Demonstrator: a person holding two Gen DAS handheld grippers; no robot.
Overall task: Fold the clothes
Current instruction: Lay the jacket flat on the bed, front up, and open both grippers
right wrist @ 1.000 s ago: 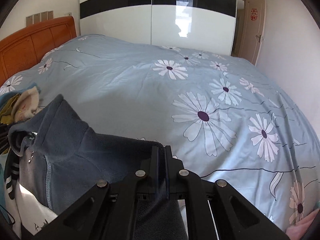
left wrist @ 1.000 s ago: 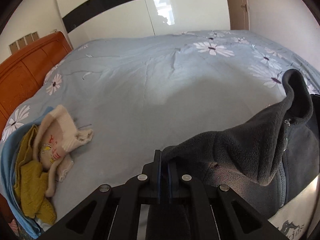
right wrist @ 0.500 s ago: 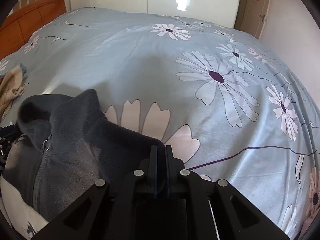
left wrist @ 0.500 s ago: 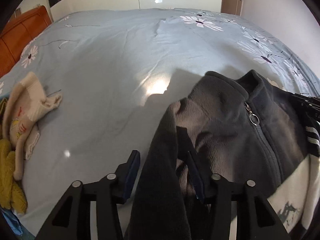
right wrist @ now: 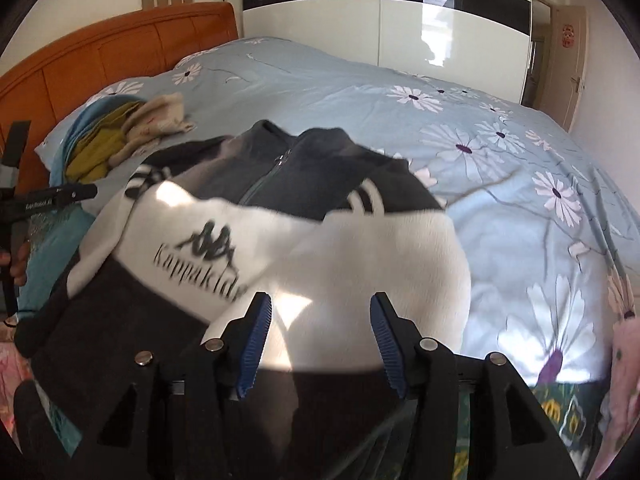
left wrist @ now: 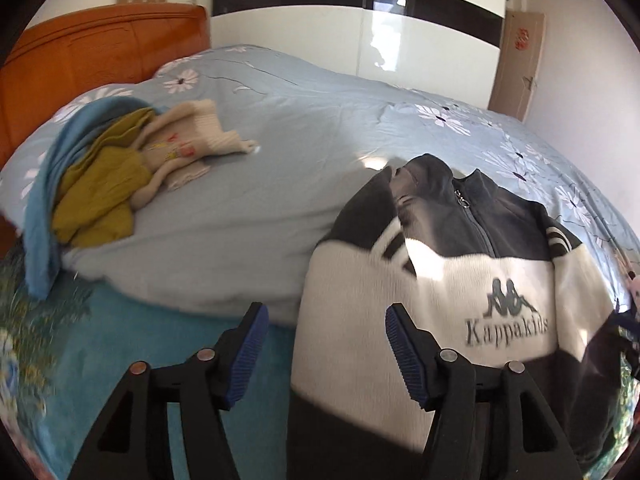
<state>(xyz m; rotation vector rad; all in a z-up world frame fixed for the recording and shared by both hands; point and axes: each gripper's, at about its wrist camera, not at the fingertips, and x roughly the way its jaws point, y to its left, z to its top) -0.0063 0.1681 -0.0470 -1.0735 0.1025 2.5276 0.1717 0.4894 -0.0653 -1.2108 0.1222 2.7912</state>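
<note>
Left gripper (left wrist: 326,350): jaws apart & opening, blue pads clear of cloth; nothing pinched. The jacket's sleeve edge runs between the fingers w/o contact, as far as the blur allows. Right gripper (right wrist: 320,340): jaws apart & opening, likewise gripping nothing; white fleece lies in the gap beyond the pads.

Jacket (left wrist: 460,280): dark grey & white fleece, zip front, "Kappa kids" logo on the white chest band, striped shoulders. Lies front-up on the bed's near edge, collar toward the far side, lower part hanging over the edge toward both grippers. Also seen from the right wrist (right wrist: 320,216).

Duvet (left wrist: 304,128): pale blue w/ white daisies, covers the bed under the jacket.

Clothes pile (left wrist: 132,168): cream knit, mustard piece & blue cloth, heaped near the headboard (left wrist: 88,44), well apart from the jacket, to its left.

Background: white wardrobe (right wrist: 380,16) w/ black band; door (right wrist: 566,60) at right. Left edge of right-wrist view: part of the other gripper, w/ fingers of a hand (right wrist: 18,264).
</note>
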